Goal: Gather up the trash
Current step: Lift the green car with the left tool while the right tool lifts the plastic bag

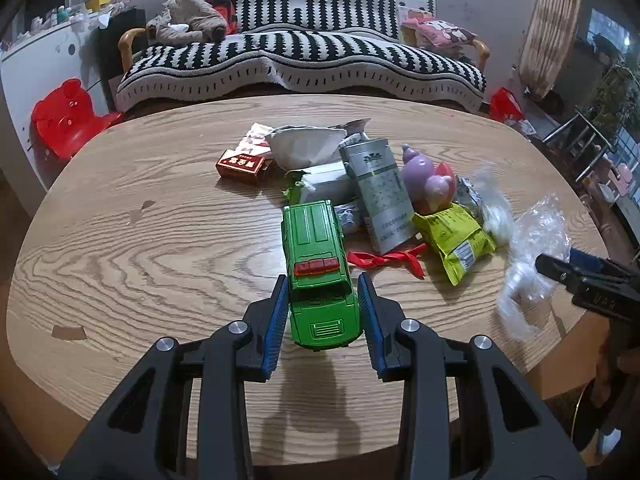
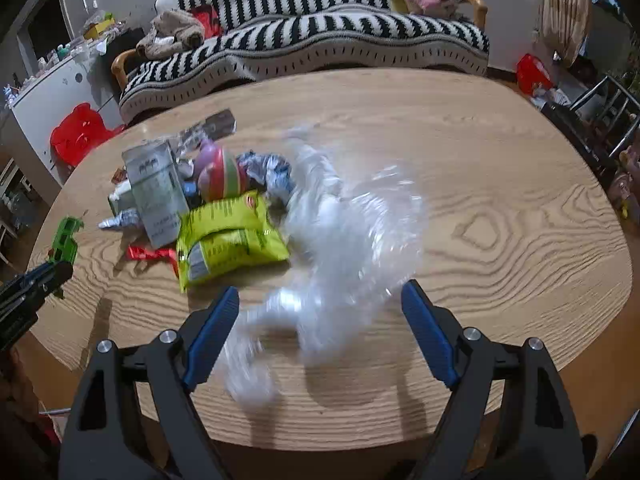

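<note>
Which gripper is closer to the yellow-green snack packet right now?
Right. The right gripper hangs open just beside the yellow-green snack packet; the left gripper sits farther off, around the green toy car.

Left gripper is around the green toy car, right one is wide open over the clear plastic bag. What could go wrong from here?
1. The left gripper clamps the toy car, which looks like a toy rather than trash; it might get binned.
2. The plastic bag lies loose and blurred between the open right gripper fingers; it could slide off the table edge.
</note>
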A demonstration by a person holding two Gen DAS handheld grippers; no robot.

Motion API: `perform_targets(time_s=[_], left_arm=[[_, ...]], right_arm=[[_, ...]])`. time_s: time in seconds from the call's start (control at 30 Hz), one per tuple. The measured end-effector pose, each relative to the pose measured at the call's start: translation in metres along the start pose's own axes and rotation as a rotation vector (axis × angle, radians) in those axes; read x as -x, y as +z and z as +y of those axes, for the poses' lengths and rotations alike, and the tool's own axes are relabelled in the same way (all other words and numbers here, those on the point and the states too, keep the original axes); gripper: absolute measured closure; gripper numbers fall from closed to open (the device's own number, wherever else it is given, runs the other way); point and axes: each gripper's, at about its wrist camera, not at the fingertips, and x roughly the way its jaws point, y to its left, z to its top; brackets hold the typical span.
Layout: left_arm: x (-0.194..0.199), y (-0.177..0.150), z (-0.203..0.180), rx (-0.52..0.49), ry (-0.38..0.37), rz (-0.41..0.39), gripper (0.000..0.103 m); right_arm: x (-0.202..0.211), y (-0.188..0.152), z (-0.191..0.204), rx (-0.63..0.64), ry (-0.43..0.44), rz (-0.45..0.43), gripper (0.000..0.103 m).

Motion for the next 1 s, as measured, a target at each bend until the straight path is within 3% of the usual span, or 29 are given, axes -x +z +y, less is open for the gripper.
perform_targets(time_s=[0.17, 0.2, 0.23, 0.27, 0.33, 0.53, 0.8, 1.0], left_arm=[[-0.001, -0.001, -0.007, -0.006, -0.004, 0.006, 0.069], [-0.001, -0.002, -0.008, -0.010, -0.004, 0.006, 0.069], [-0.001, -0.003, -0.009, -0.015, -0.004, 0.007, 0.069], [-0.002, -0.003, -0.010, -0.020, -0.004, 0.008, 0.069], [-0.003, -0.004, -0.011, -0.030, -0.002, 0.011, 0.069], [-0.005, -0.003, -0.012, -0.037, -0.006, 0.015, 0.069], [-0.001, -0.005, -0.025, -0.052, -0.022, 0.003, 0.069], [0.003, -0.005, -0.059, -0.079, -0.058, -0.022, 0.069]], right_arm=[[-0.021, -0.005, 0.007, 0.021, -0.058, 0.042, 0.025], [-0.023, -0.005, 0.008, 0.024, -0.061, 0.039, 0.037], [-0.023, -0.005, 0.008, 0.025, -0.060, 0.039, 0.067], [-0.023, -0.005, 0.007, 0.020, -0.046, 0.040, 0.081], [-0.012, -0.003, 0.004, 0.002, -0.027, 0.015, 0.087], [0.027, -0.001, 0.008, 0.019, 0.010, -0.067, 0.089], [0.056, -0.005, 0.003, 0.024, 0.026, -0.102, 0.089], [0.109, -0.024, -0.036, -0.018, 0.000, -0.180, 0.089]])
